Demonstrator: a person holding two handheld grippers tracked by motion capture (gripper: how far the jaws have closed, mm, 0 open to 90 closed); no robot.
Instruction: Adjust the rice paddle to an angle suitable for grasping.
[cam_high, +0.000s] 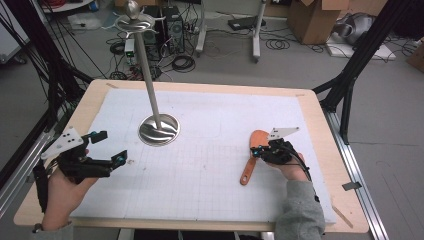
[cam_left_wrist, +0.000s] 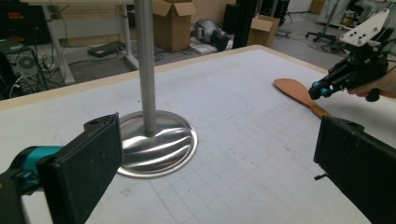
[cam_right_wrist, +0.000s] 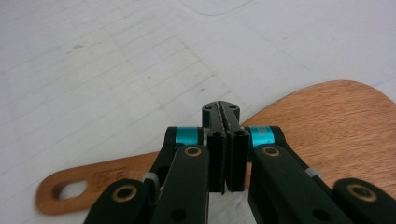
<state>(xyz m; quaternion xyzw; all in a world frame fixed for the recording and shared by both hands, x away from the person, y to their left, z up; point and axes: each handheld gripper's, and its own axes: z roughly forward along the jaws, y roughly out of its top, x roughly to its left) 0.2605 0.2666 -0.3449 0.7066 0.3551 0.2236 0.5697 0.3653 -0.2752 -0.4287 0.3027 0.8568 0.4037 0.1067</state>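
While my right hand-held gripper (cam_high: 261, 150) sits with its jaws pressed together, empty, over the neck of the wooden spatula (cam_high: 252, 152) lying flat at the right of the tabletop (cam_high: 210, 165), I judge it would only skid or push the spatula if lowered like this. My left hand-held gripper (cam_high: 111, 147) hovers with jaws wide apart near the steel stand (cam_high: 159, 129); a careless swing could knock it. A stamped mark by the spatula's hanging hole is unreadable.

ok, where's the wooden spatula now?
High view: flat wooden spatula lies on the white gridded mat, right side, under the shut right gripper.
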